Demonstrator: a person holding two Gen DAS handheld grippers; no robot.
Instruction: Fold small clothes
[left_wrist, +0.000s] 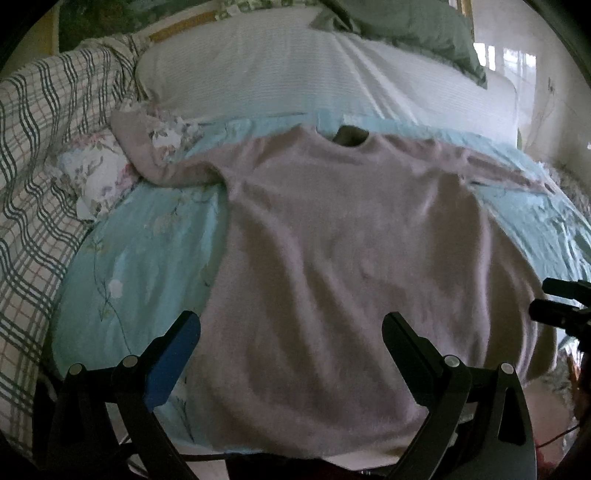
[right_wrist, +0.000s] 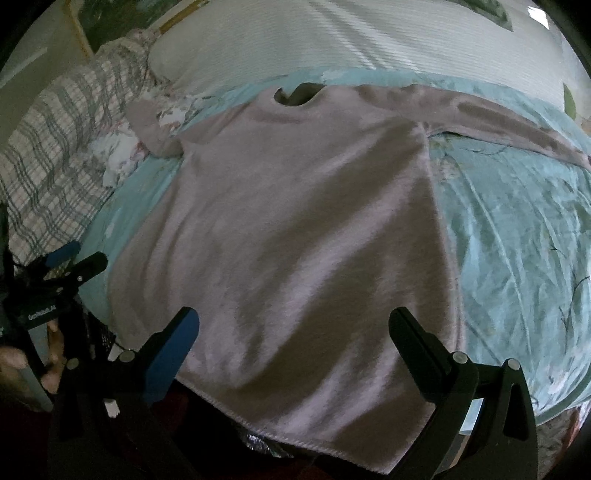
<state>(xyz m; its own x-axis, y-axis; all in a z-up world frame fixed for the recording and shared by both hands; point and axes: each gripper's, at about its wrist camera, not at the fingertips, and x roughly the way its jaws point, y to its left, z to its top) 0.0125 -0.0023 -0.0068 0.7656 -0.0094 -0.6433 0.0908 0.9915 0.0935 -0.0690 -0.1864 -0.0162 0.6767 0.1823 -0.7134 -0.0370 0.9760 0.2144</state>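
A fuzzy mauve sweater lies spread flat on a light blue floral bedspread, neck hole far, hem near. Its left sleeve bends up over a floral pillow; its right sleeve stretches out to the right. My left gripper is open and empty, hovering over the hem's left part. My right gripper is open and empty over the hem, with the sweater ahead. The right gripper also shows at the right edge of the left wrist view; the left gripper shows at the left edge of the right wrist view.
A white ribbed pillow lies beyond the neck. A plaid blanket is heaped at the left with a floral pillow. A grey-green cushion sits at the far right. The bed's near edge is just under the hem.
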